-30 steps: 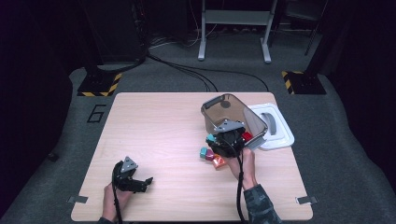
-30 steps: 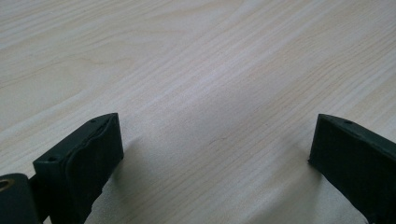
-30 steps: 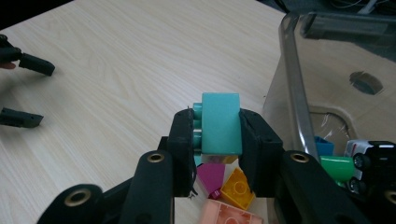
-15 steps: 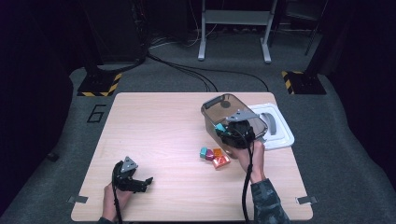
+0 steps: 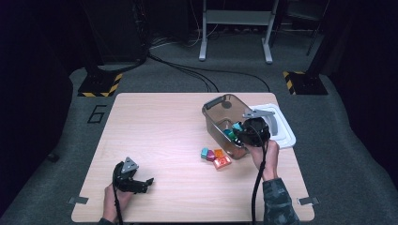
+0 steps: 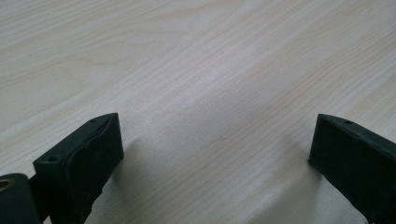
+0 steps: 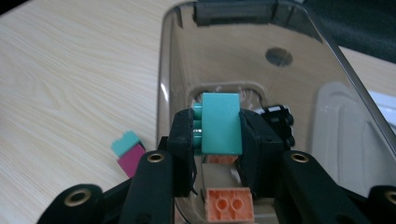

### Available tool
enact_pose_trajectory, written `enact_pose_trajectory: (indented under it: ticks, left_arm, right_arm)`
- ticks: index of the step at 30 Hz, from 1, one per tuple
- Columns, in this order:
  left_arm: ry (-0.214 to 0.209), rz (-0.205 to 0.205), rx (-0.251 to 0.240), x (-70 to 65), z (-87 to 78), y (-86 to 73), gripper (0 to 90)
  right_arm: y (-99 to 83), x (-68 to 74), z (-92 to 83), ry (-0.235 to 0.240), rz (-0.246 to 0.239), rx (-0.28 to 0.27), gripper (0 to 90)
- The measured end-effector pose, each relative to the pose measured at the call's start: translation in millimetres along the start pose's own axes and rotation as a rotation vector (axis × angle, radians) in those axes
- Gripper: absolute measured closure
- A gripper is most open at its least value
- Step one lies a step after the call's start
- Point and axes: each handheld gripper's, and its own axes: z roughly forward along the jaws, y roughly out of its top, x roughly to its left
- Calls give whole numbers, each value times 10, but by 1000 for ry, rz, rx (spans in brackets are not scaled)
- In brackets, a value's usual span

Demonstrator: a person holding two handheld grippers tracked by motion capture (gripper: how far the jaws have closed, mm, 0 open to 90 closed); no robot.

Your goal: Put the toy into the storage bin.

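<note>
A teal brick (image 7: 220, 123) sits clamped between the jaws of my right gripper (image 7: 218, 133), studs facing left. In the high view the right gripper (image 5: 238, 132) hangs over the near end of a clear brown bin (image 5: 217, 106) with the teal brick (image 5: 238, 126) in it. Below the jaws, inside the bin (image 7: 164, 70), lie an orange brick (image 7: 229, 204) and a black piece (image 7: 279, 122). My left gripper (image 5: 146, 182) rests low at the table's front left, its jaws wide apart over bare wood (image 6: 215, 144).
Beside the bin on the table lie a teal-and-magenta brick (image 5: 207, 153) (image 7: 128, 151), an orange brick (image 5: 219, 153) and a red-orange one (image 5: 222, 162). A white lid (image 5: 284, 125) lies right of the bin. The table's left half is bare wood.
My right gripper has moved right and a little up, from beside the loose bricks to over the bin, carrying the teal brick. The left gripper has stayed put.
</note>
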Motion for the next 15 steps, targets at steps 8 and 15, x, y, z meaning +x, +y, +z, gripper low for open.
enact_pose_trajectory:
  ticks: [8,15]
  left_arm:
    - [0,-3,-1,-2,2,0,25]
    - [1,-2,-1,-1,1,0,25]
  right_arm:
    - [-122,-36,15,4,7,50,673]
    - [-204,-41,-42,-1,16,54,670]
